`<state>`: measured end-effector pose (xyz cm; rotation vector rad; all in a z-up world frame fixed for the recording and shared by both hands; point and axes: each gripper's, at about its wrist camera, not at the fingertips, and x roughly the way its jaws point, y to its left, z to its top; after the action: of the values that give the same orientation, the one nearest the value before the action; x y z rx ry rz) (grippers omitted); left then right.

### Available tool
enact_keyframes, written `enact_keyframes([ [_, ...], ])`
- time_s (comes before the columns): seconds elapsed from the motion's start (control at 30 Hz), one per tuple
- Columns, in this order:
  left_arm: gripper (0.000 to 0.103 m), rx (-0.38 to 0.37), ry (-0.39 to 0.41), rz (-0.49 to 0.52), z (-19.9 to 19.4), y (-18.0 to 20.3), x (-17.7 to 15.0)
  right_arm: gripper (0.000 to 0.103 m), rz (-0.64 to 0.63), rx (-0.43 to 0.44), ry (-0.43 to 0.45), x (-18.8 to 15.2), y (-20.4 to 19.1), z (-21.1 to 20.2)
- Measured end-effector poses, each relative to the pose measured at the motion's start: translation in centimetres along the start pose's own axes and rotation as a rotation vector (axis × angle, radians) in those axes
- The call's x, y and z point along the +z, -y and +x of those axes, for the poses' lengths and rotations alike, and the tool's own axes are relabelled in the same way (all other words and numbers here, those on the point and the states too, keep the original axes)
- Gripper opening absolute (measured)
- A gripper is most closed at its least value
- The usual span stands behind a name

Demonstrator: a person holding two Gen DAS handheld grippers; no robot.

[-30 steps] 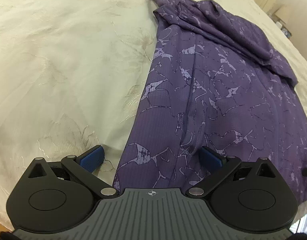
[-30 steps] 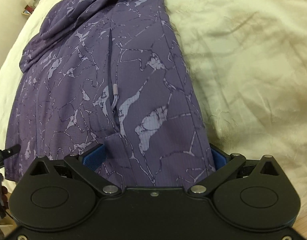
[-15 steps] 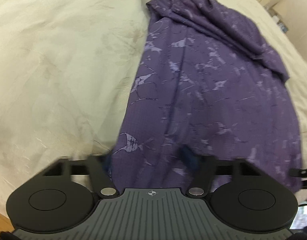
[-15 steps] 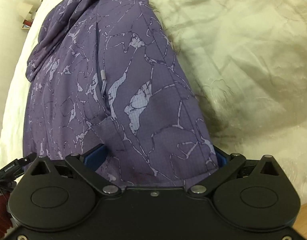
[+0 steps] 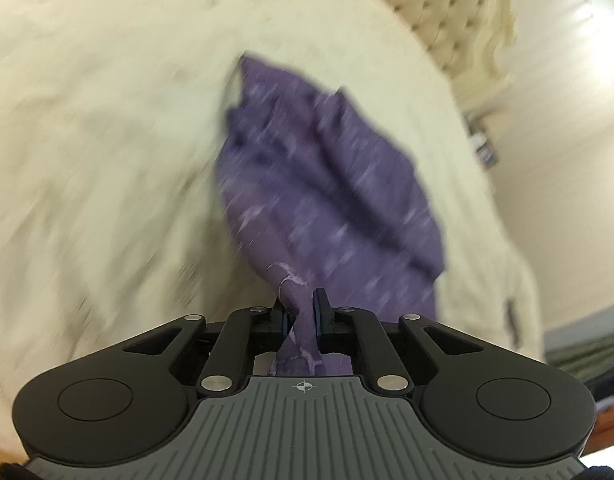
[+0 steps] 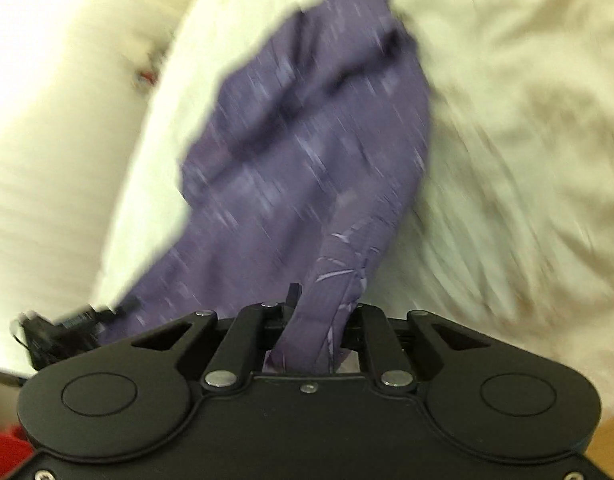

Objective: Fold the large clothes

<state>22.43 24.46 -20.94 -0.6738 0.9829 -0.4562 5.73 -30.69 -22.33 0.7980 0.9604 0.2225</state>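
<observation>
A purple patterned garment [image 5: 327, 184] lies on a cream bedspread [image 5: 87, 160] and rises toward both cameras; it also shows in the right wrist view [image 6: 307, 140]. My left gripper [image 5: 303, 312] is shut on the garment's near left hem corner, which bunches between the blue pads. My right gripper [image 6: 319, 312] is shut on the near right hem corner; cloth hides its right finger. Both held ends are lifted off the bed. Both views are motion-blurred.
The cream bedspread [image 6: 507, 160] spreads around the garment. A tufted cream headboard [image 5: 439, 8] stands at the far end, with a pale wall [image 5: 567, 160] to the right. The left gripper's body [image 6: 67, 328] shows at the lower left of the right wrist view.
Both grippers have closed on the garment's near hem and lifted it. The cloth has gathered and now hangs from the grippers toward the bed. Both cameras have risen and tilted.
</observation>
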Motion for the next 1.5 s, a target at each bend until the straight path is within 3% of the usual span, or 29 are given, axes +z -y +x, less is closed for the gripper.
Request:
enact_keyframes([
  [0.13, 0.009, -0.065, 0.076, -0.017, 0.9, 1.3, 5.1, 0.018, 0.066, 0.058, 0.166, 4.0, -1.8, -1.3],
  [0.3, 0.009, -0.125, 0.139, -0.038, 4.9, 1.9, 11.7, 0.018, 0.14, 0.086, 0.361, 9.4, -2.9, -0.5],
  [0.5, 0.009, -0.138, 0.149, 0.025, 9.8, 3.8, 17.3, 0.018, 0.111, 0.046, 0.454, 15.2, -5.1, 3.3],
  [0.73, 0.009, -0.072, 0.149, -0.026, 14.0, 3.1, 20.3, 0.018, 0.112, -0.021, 0.454, 21.9, -5.1, 7.8],
  [0.97, 0.012, 0.052, 0.093, -0.057, 18.4, 1.6, 22.1, 0.02, 0.109, -0.094, 0.329, 27.0, -3.2, 13.1],
  [1.1, 0.013, 0.076, 0.076, -0.116, 20.0, 1.0, 22.5, 0.031, 0.117, -0.12, 0.292, 28.1, -2.3, 14.5],
  [1.17, 0.024, 0.039, 0.078, -0.164, 20.4, 0.3, 22.5, 0.053, 0.124, -0.109, 0.287, 28.4, -1.8, 15.2],
  [1.2, 0.036, 0.004, 0.086, -0.188, 20.4, -0.1, 22.5, 0.073, 0.13, -0.097, 0.293, 28.4, -1.7, 15.1],
  [1.23, 0.058, -0.031, 0.1, -0.204, 20.2, -0.2, 22.5, 0.089, 0.134, -0.081, 0.303, 28.3, -1.6, 15.0],
  [1.3, 0.094, -0.097, 0.142, -0.214, 19.7, -0.6, 22.5, 0.09, 0.131, -0.057, 0.325, 28.3, -1.4, 14.7],
  [1.33, 0.099, -0.093, 0.163, -0.209, 19.3, -0.4, 22.7, 0.09, 0.124, -0.054, 0.328, 28.3, -1.4, 14.6],
  [1.5, 0.099, -0.004, 0.193, -0.102, 18.2, 1.5, 23.0, 0.09, -0.012, -0.107, 0.328, 27.5, -3.5, 14.1],
])
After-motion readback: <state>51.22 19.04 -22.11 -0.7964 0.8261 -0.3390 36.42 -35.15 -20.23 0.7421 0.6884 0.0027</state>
